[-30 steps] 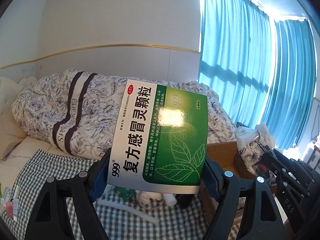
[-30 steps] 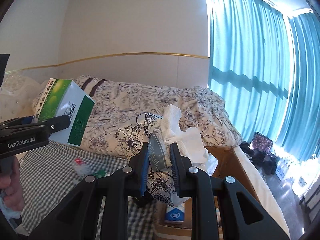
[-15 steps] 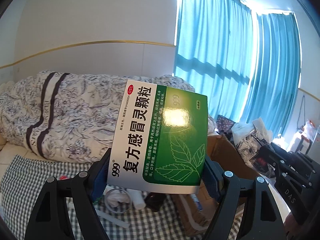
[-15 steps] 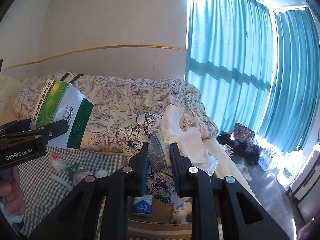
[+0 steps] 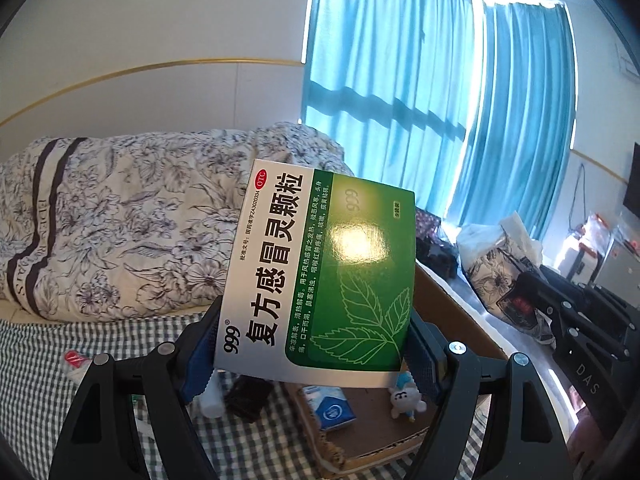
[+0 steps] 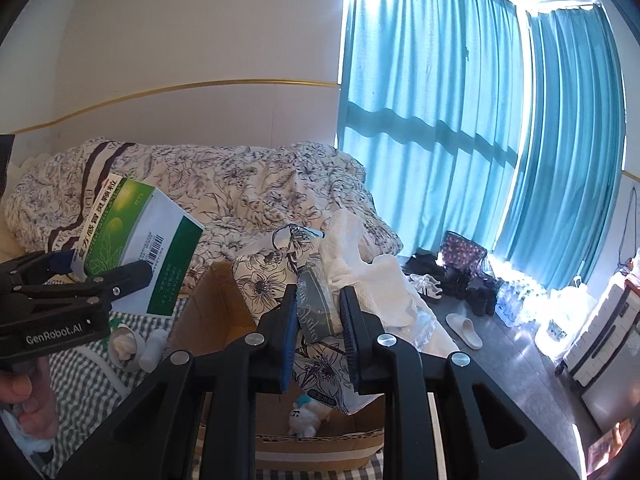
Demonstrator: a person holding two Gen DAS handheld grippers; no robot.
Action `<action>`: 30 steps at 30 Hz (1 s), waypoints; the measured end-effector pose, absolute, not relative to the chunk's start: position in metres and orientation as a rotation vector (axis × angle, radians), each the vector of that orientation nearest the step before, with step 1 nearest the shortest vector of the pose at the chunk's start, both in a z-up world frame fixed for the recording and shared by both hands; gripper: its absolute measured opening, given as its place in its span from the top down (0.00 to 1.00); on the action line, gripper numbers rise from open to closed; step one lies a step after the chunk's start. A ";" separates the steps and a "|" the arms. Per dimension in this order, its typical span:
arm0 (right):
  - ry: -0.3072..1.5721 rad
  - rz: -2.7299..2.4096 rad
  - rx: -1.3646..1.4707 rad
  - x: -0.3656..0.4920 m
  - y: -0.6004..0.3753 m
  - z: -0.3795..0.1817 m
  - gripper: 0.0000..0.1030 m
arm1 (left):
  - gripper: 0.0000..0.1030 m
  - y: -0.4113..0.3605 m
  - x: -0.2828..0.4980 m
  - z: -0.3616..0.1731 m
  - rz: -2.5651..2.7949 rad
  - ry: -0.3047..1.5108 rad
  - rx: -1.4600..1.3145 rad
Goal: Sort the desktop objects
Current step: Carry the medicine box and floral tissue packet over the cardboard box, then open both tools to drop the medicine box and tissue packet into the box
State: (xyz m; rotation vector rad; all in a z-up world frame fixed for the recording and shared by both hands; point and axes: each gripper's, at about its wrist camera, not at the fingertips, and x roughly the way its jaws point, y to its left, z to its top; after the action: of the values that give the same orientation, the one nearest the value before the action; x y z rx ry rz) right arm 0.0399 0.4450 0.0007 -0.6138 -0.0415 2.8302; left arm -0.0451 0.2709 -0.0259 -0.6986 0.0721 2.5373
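Between the blue-padded fingers of the left gripper (image 5: 314, 350) sat a green-and-white cardboard medicine box (image 5: 320, 268), clamped at its lower edges and held tilted in the air, printed face toward the left wrist camera. Below it stood an open brown cardboard carton (image 5: 452, 312) holding a small blue-and-white packet (image 5: 332, 406) and a white plush toy (image 5: 404, 398). The right gripper (image 6: 320, 336) was closed narrowly on a floral-printed plastic tissue pack (image 6: 272, 280) with white tissue (image 6: 376, 276) spilling from its top, held above the same carton. In the right wrist view, a hand (image 6: 28, 404) gripped the left gripper's handle. A white cylindrical bottle (image 6: 154, 350) lay on the grey-and-white checked cloth (image 5: 36, 380) just beside the carton. Behind were a floral duvet (image 5: 120, 220) and teal curtains (image 5: 400, 80).
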 end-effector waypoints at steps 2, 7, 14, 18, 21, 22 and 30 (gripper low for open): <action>-0.037 2.825 -0.621 0.040 0.450 0.000 0.81 | 0.21 0.279 -0.045 -0.028 2.521 0.083 -0.703; -0.027 2.825 -0.661 0.038 0.463 -0.004 0.81 | 0.21 0.296 -0.054 -0.038 2.486 0.104 -0.755; -0.030 2.836 -0.718 0.031 0.473 -0.015 0.81 | 0.21 0.316 -0.067 -0.053 2.443 0.159 -0.842; -0.017 2.842 -0.806 0.018 0.477 -0.024 0.81 | 0.21 0.329 -0.070 -0.068 2.408 0.233 -0.901; -0.011 2.832 -0.912 0.005 0.476 -0.036 0.81 | 0.21 0.332 -0.072 -0.079 2.385 0.257 -0.940; -0.007 2.830 -0.931 0.003 0.477 -0.039 0.81 | 0.21 0.334 -0.074 -0.084 2.371 0.269 -0.969; 0.023 2.801 -1.048 -0.008 0.480 -0.060 0.81 | 0.19 0.335 -0.079 -0.101 2.339 0.282 -1.042</action>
State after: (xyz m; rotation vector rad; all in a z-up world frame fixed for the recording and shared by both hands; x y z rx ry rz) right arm -0.0081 0.4796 -0.0600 -1.0477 0.0234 2.8012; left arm -0.0792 0.3351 -0.1009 -1.0419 0.2822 2.3393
